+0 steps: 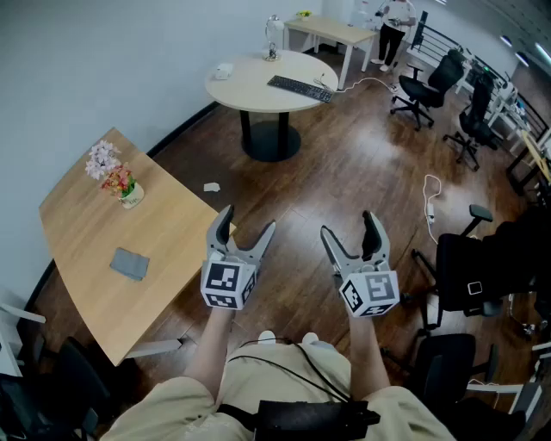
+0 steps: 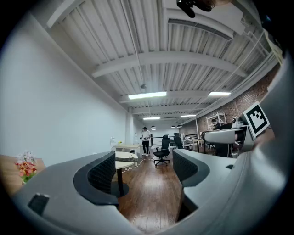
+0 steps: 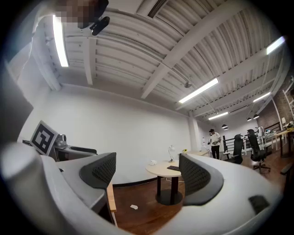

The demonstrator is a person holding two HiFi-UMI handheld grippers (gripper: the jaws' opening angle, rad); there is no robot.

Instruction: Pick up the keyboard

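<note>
The black keyboard [image 1: 300, 88] lies on the far round white table [image 1: 250, 86], well beyond both grippers. In the right gripper view the keyboard [image 3: 173, 168] shows small on that table, between the jaws' lines. The left gripper view catches only a dark edge of the keyboard [image 2: 126, 159] beside the left pad. My left gripper [image 1: 248, 220] and right gripper [image 1: 347, 224] are held level side by side over the wooden floor. Both stand open with nothing between the jaws, as the left gripper [image 2: 143, 172] and right gripper [image 3: 147, 172] also show in their own views.
A wooden desk [image 1: 77, 250] at my left carries a flower vase [image 1: 120, 183] and a grey cloth [image 1: 129, 263]. Office chairs [image 1: 469, 276] crowd the right side. A paper scrap [image 1: 212, 187] and a white cable [image 1: 430, 202] lie on the floor. A person [image 1: 394, 26] stands at the far desk.
</note>
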